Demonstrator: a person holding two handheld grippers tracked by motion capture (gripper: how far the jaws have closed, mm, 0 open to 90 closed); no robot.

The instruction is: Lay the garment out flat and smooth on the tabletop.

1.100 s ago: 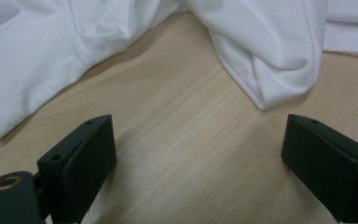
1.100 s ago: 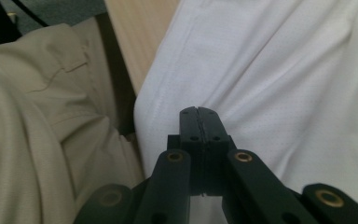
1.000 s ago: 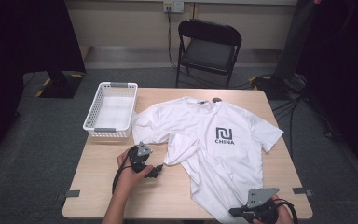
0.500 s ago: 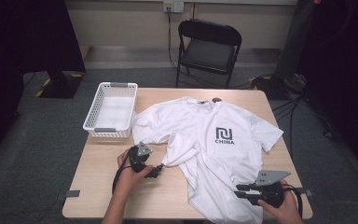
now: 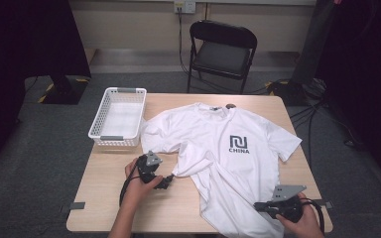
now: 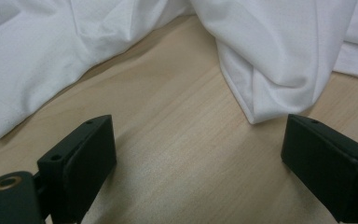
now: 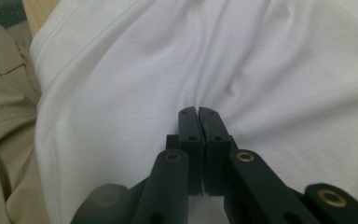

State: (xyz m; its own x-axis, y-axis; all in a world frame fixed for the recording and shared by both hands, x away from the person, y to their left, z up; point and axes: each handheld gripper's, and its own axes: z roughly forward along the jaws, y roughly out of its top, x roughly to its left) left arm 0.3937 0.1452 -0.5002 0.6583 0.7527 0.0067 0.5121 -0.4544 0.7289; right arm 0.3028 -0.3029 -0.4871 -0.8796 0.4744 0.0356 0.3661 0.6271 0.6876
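Fabric of the white T-shirt is pinched in the right hand-held gripper, whose jaws have just been closing together on it. Ahead of the left hand-held gripper, jaws wide apart over bare desk, lies a shirt fold.

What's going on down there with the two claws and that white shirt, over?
Left gripper open, jaws on bare table by a shirt fold. Right gripper just snapped shut on T-shirt hem near the table's front edge. Basket off to the side, nothing blocking.
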